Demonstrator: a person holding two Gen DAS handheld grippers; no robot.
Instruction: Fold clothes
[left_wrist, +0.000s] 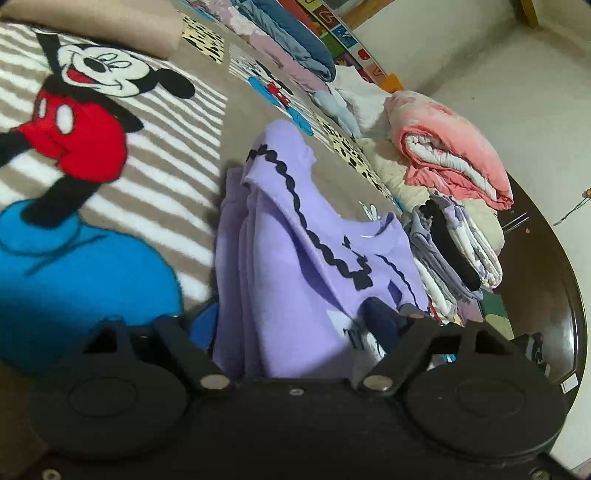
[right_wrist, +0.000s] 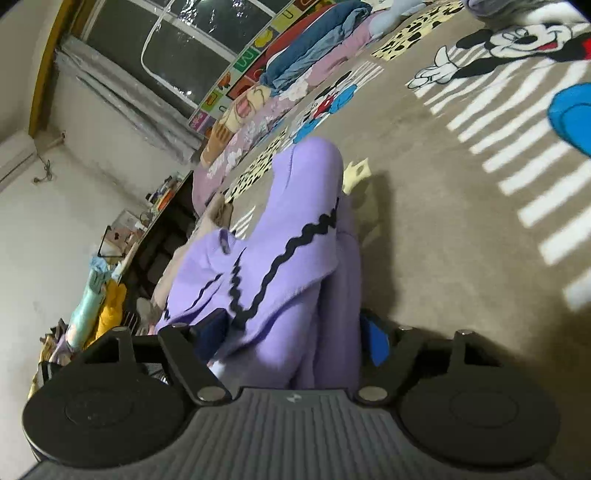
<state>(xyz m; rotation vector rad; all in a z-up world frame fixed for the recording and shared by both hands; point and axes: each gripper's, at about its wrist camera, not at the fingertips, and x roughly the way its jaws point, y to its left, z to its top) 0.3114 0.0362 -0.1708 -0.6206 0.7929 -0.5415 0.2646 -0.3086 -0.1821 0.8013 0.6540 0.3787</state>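
A lilac garment with black wavy trim (left_wrist: 295, 240) lies bunched on the Mickey Mouse blanket (left_wrist: 177, 122). My left gripper (left_wrist: 295, 325) is shut on a thick fold of it; the cloth fills the gap between the blue pads (left_wrist: 382, 325). In the right wrist view the same lilac garment (right_wrist: 295, 258) rises between the fingers. My right gripper (right_wrist: 295, 336) is shut on its near edge, with blue pads (right_wrist: 375, 339) on either side of the cloth.
A pile of folded clothes (left_wrist: 454, 251) and a pink rolled quilt (left_wrist: 450, 155) sit at the bed's right edge. Blue and mauve bedding (left_wrist: 291, 40) lies along the far side. A dark wooden bed frame (left_wrist: 543, 280) and cluttered floor items (right_wrist: 92, 306) border the bed.
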